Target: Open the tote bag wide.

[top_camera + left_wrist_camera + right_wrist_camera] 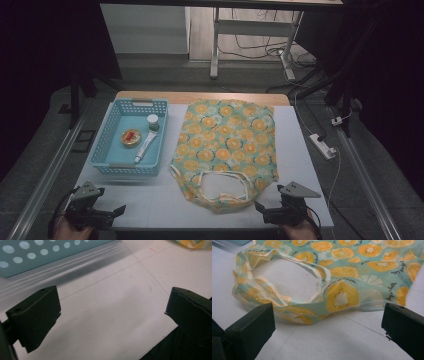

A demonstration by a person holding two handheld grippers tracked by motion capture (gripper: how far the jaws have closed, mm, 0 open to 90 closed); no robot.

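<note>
Both grippers parked at the bottom edge of the high view, nothing in either. Left gripper (118, 212) sits lower left, jaws spread wide; its own view has bare white table (112, 305) between the jaws, with the blue basket (37, 255) wall at upper left and a corner of the bag (195, 243) at upper right. Right gripper (259, 209) sits lower right, jaws also spread wide, pointing at the bag (342, 280); the bag's near edge lies just beyond the jaw tips, not touching them. Bag (227, 145) is flat at centre of the high view, orange-slice print on pale green, handles (220, 187) and mouth at the lower end nearest the grippers. In the right gripper view the handle loop (287, 282) sits upper left, somewhat rumpled, table showing through the opening. Basket (112, 150) lies left of centre, just beside the bag. Inside it: round yellow tin (131, 137) with a red patch on top, white tube (145, 147) lying lengthwise, small green-and-white jar (152, 121) at the far end. Hands (70, 231) on both grippers just enter at the bottom edge.
</note>
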